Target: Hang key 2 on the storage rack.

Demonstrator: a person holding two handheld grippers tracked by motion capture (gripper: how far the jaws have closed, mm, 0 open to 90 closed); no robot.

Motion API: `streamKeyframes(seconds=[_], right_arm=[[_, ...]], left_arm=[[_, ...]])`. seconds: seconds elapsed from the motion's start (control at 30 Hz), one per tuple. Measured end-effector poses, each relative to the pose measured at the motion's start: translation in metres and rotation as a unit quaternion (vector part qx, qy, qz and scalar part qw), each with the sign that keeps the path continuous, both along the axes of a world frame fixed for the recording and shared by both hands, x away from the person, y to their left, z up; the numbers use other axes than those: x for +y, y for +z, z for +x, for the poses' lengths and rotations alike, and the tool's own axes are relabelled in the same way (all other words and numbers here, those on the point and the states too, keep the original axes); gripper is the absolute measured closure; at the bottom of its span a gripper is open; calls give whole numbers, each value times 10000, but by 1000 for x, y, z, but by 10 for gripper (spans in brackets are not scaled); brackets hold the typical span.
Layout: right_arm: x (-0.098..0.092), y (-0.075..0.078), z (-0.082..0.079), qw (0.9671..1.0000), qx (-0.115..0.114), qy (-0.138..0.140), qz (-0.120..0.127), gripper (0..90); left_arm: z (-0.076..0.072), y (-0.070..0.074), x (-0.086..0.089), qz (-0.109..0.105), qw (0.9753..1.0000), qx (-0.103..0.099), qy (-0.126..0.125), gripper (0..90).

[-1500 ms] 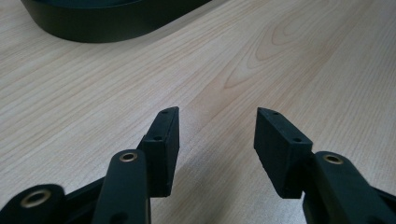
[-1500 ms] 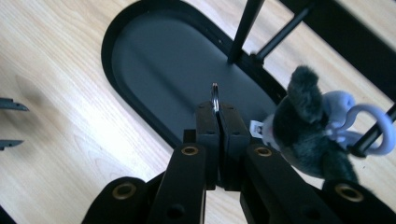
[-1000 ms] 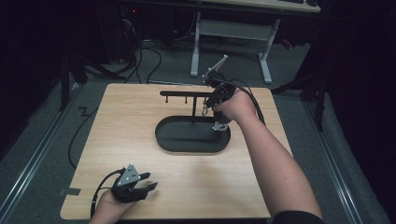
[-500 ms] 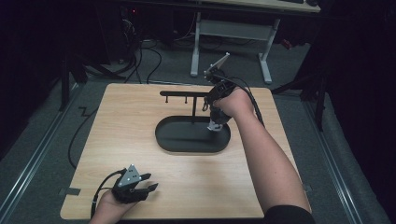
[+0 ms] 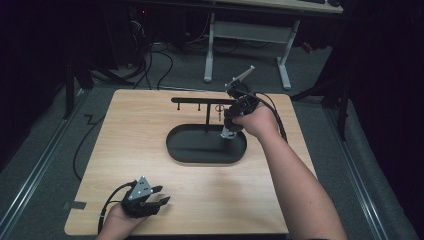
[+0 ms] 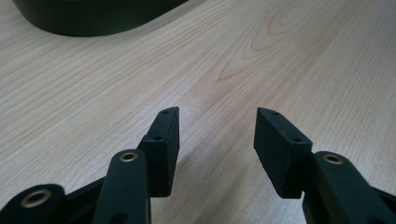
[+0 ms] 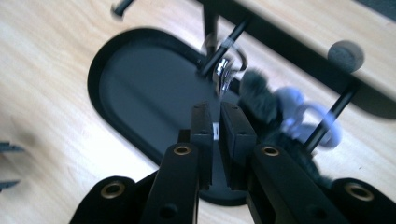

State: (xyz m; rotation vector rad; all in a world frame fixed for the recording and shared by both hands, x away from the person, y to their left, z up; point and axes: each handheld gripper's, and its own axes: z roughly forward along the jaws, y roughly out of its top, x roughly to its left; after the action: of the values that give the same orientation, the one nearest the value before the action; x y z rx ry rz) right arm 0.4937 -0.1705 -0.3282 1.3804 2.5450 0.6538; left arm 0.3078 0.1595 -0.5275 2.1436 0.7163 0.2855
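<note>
Landmark: black oval tray (image 5: 182,150) at mid-desk, with a black hook rack (image 5: 192,100) standing on it. Right tongs (image 7: 214,116) are over the tray's right end, jaws nearly closed on a thin white tag (image 7: 215,131). The tag belongs to a small metal keyring piece (image 7: 224,70) hanging just ahead of the jaw tips, by the rack post. Dark furry charm (image 7: 261,105) hangs just beside it. Left tongs (image 6: 217,133) rest on the desk (image 5: 125,125), well clear of the tray at the near-left corner, jaws wide apart, gripping nothing.
</note>
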Motion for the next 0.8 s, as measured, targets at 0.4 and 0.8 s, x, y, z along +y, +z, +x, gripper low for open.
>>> streamKeyframes(seconds=[0.4,0.8], right_arm=[[-8,-43,-30,9999,-76,77,-1,744],[-25,-98,-74,9981,-534,134,258,674]], left_arm=[[1,-2,-6,101,9999,27,-71,502],[1,-4,-8,123,9999,0,-71,481]])
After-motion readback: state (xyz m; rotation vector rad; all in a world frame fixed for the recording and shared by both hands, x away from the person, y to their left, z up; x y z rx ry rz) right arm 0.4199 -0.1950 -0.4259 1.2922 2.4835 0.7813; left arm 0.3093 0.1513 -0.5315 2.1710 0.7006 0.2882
